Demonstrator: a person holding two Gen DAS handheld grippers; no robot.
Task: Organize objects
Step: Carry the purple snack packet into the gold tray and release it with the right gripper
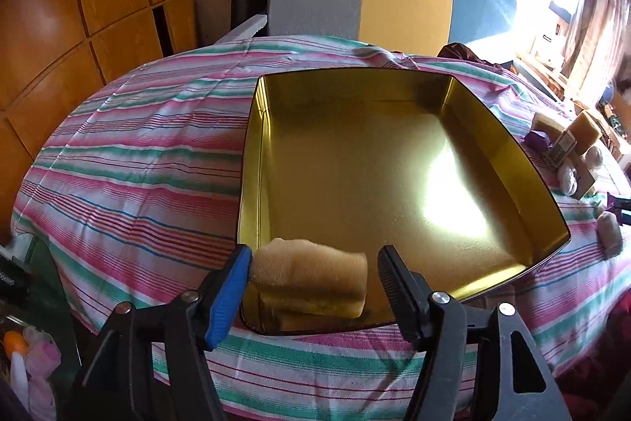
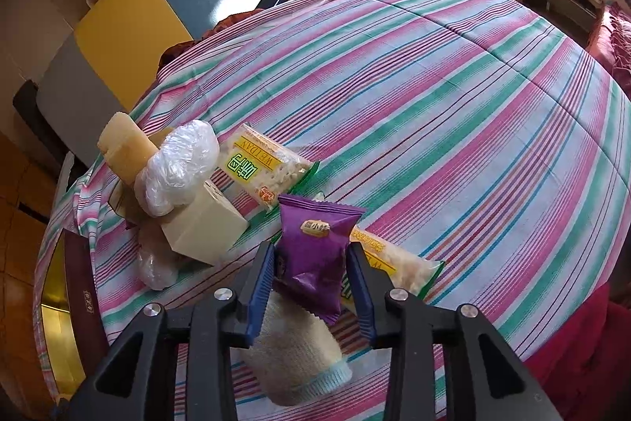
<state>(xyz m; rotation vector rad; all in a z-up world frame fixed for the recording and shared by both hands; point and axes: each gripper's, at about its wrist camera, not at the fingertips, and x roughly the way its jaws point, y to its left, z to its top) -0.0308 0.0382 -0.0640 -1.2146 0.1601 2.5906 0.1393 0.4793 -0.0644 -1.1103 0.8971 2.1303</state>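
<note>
Between the jaws of my left gripper point(image 1: 313, 273) lies the tan sponge point(image 1: 311, 277), resting in the near left corner of the gold tin point(image 1: 414, 160). Its left end sits against the blue left pad, while the black right pad stands clear of it, so the jaws are parted and not pressing. The rest of the tin's floor is bare and throws back a bright glare.

My right gripper point(image 2: 311, 273) is closed narrowly on a purple snack packet point(image 2: 313, 251), both blue pads pressed into its sides, the packet standing upright between them. Under it lies a roll of white mesh with a pale blue end point(image 2: 299, 354) (what it is I cannot tell), and just right a yellow-green cracker pack point(image 2: 398, 263) pokes out. Farther on the striped cloth point(image 2: 453, 97) sit a cream box point(image 2: 205, 227), a plastic-wrapped white lump point(image 2: 177, 164), another cracker pack point(image 2: 264, 164) and a second tan sponge point(image 2: 122, 148).
</note>
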